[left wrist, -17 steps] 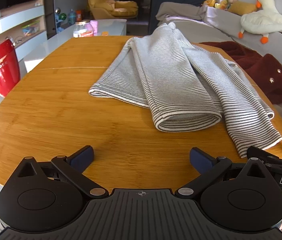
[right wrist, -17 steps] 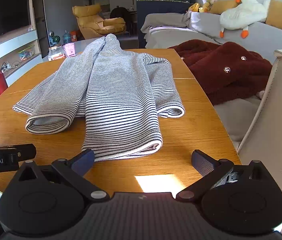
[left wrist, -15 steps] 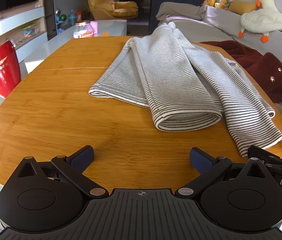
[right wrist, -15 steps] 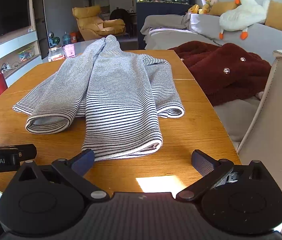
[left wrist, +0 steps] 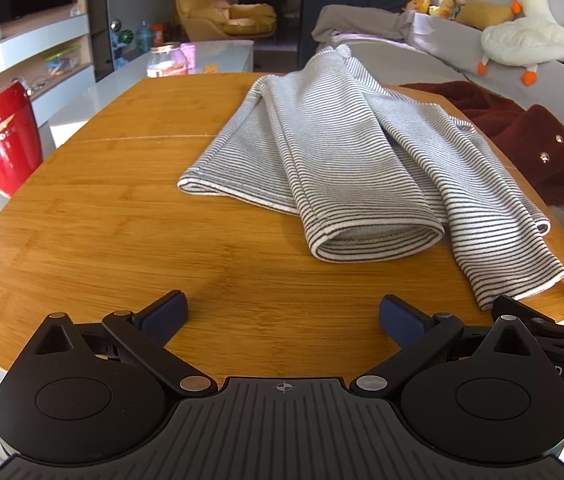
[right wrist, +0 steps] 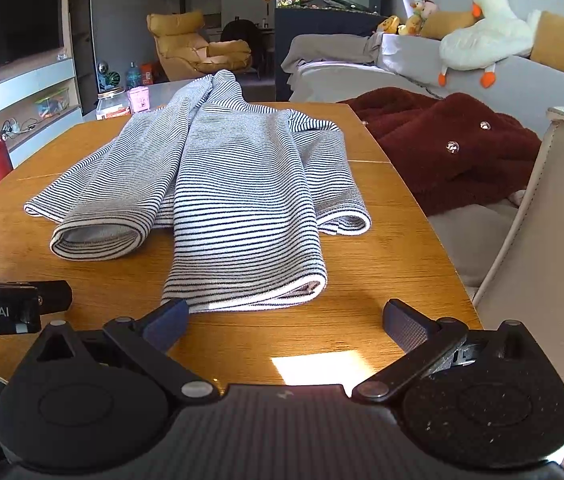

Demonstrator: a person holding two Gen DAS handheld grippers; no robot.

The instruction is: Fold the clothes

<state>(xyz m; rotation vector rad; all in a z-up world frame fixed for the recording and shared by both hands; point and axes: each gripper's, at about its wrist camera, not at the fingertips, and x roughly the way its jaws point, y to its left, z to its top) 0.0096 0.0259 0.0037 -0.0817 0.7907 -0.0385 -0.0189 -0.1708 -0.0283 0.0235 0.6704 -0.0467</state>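
Nothing has moved: both tongs stay spread, empty, before the striped garment [left wrist: 345,168].
Next, judged: pinch its near hems on the desk [left wrist: 102,220].

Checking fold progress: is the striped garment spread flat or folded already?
Partly folded: the striped garment lies in overlapping lengthwise layers on the table, hems doubled.

Your left tool [left wrist: 282,314] and right tool [right wrist: 285,320] match: matte black ribbed bodies, round side discs, silver pivot screws, dark blue textured pads [right wrist: 405,325]. White "Robot.AI" lettering on the side.
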